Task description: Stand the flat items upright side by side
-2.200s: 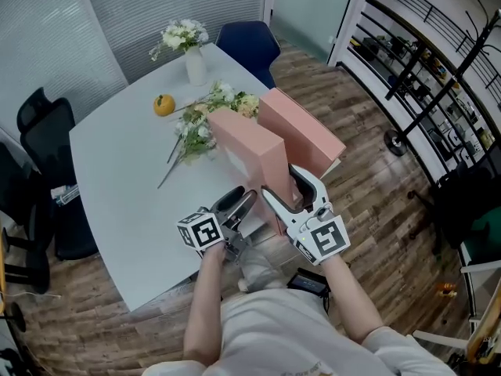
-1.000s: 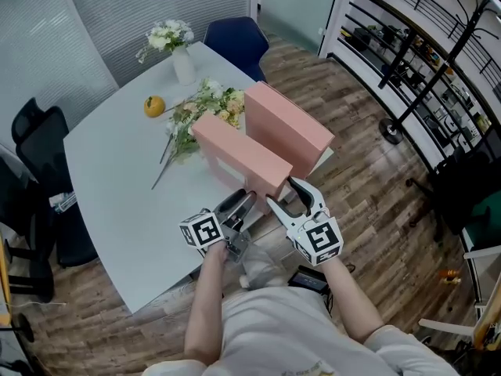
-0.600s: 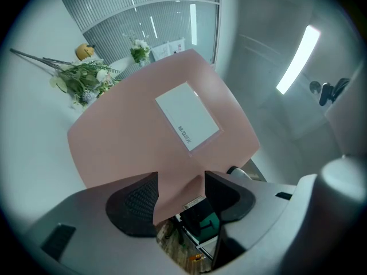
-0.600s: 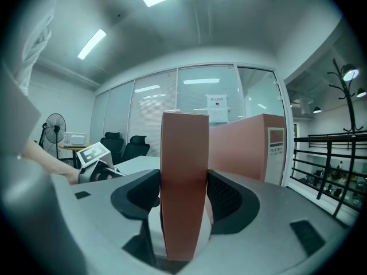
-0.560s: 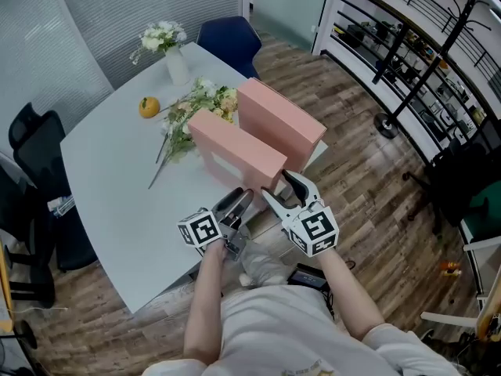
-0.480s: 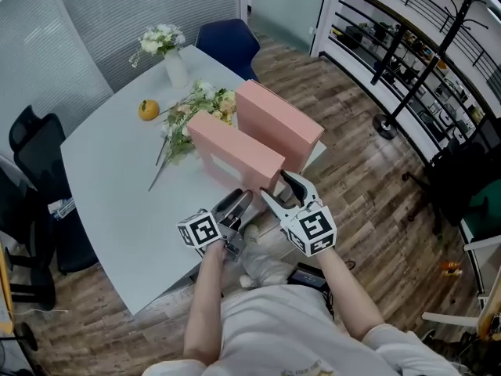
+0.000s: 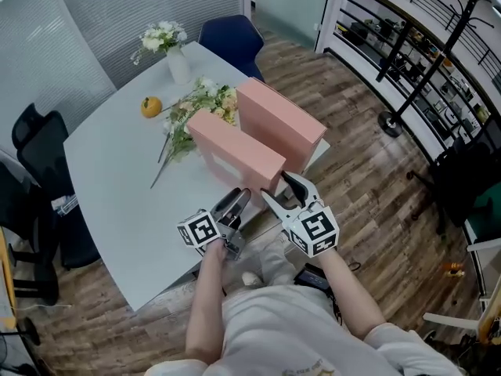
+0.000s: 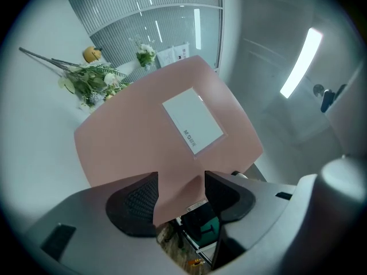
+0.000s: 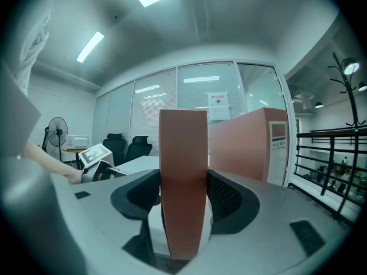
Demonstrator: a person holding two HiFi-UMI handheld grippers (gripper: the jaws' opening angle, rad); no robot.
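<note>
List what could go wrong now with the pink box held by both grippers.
1. The near pink box stands tall and narrow, clamped at its near end by the left gripper and the right gripper; an uneven release could topple it sideways.
2. It sits by the near edge of the table; pulling back may drag it off.
3. The flowers lie near its far end; pushing forward may crush them.

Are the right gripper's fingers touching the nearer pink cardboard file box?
Touching. In the right gripper view, the fingers of the right gripper press both sides of the nearer pink cardboard file box, with no gap at either pad.
</note>
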